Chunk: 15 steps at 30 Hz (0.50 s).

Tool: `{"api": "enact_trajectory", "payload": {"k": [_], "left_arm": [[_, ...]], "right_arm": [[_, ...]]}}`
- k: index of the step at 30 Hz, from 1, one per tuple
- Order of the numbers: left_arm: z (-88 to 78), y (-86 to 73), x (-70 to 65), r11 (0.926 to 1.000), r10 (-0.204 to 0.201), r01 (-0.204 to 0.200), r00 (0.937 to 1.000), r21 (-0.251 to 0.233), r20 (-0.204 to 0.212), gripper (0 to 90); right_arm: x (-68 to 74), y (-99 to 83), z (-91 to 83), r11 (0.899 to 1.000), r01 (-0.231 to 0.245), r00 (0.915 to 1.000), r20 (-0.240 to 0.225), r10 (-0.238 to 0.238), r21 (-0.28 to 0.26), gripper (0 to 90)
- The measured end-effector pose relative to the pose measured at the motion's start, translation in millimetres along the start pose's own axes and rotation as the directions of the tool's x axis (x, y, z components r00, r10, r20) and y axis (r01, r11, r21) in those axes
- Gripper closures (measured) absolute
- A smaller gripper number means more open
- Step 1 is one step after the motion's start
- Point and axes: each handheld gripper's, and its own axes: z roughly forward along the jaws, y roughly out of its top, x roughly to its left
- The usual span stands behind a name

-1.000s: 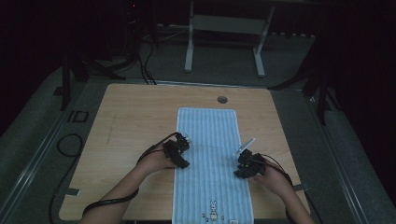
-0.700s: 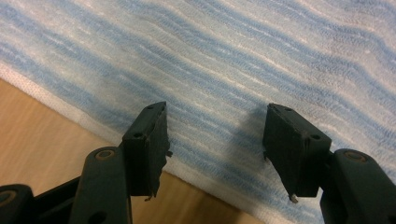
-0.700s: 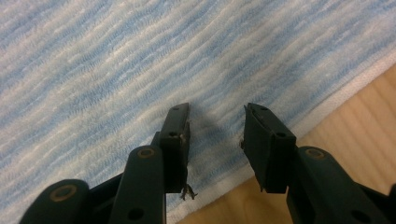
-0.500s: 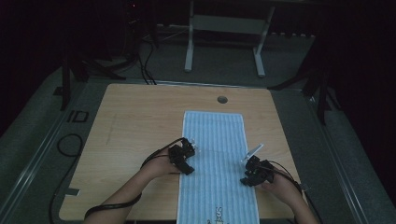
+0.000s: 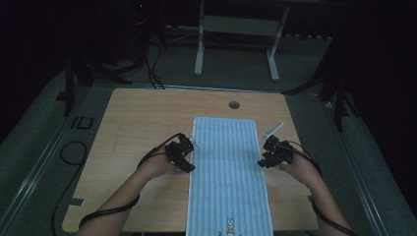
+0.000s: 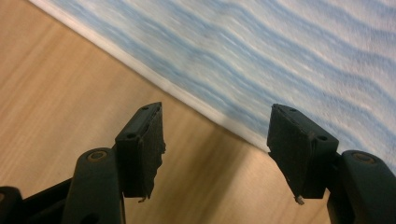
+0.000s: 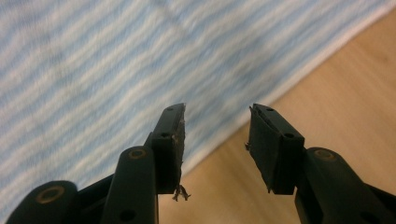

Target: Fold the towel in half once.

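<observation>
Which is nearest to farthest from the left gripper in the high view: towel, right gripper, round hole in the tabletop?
1. Towel: its left edge lies right beside the left gripper.
2. Right gripper: across the towel, at its right edge.
3. Round hole: near the table's far edge, beyond the towel's far end.

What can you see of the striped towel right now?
The towel is a long cloth with thin blue and white stripes and a white hem, lying flat and spread lengthwise on the wooden table, its near end at the table's near edge. A small dark mark sits near that end. Nothing grips it: both grippers hover open over its long edges.
</observation>
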Motion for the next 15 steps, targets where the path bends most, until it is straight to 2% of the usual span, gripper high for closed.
{"api": "enact_trajectory", "payload": {"k": [3, 6, 9, 11, 15], "left_arm": [[2.4, 5.7, 5.5, 0.9999, 0.008, -0.008, 0.9999, 0.008, -0.010, 36.5], [7.0, 14.0, 12.1, 0.9997, 0.017, -0.017, 0.9998, 0.019, -0.009, 36.5], [11.0, 21.9, 17.7, 0.9991, 0.043, -0.043, 0.9990, 0.005, -0.015, 36.5], [14.2, 25.9, 20.2, 0.9982, 0.059, -0.059, 0.9983, -0.012, -0.002, 36.5], [25.5, 30.8, 20.2, 0.9966, 0.080, -0.080, 0.9968, 0.022, -0.002, 36.6]], "right_arm": [[-8.4, 13.0, 5.3, 0.999, 0.040, 0.9992, -0.002, -0.040, 0.009, 55.7], [-16.4, 23.8, 16.8, 0.994, 0.108, 0.9941, 0.007, -0.108, 0.036, 56.2], [-21.0, 29.0, 28.5, 0.982, 0.182, 0.9832, -0.005, -0.182, 0.045, 56.4], [-23.2, 30.7, 36.6, 0.973, 0.219, 0.9757, -0.011, -0.219, 0.067, 56.7], [-25.2, 29.4, 51.9, 0.963, 0.239, 0.9709, -0.011, -0.239, 0.127, 57.3]]}}
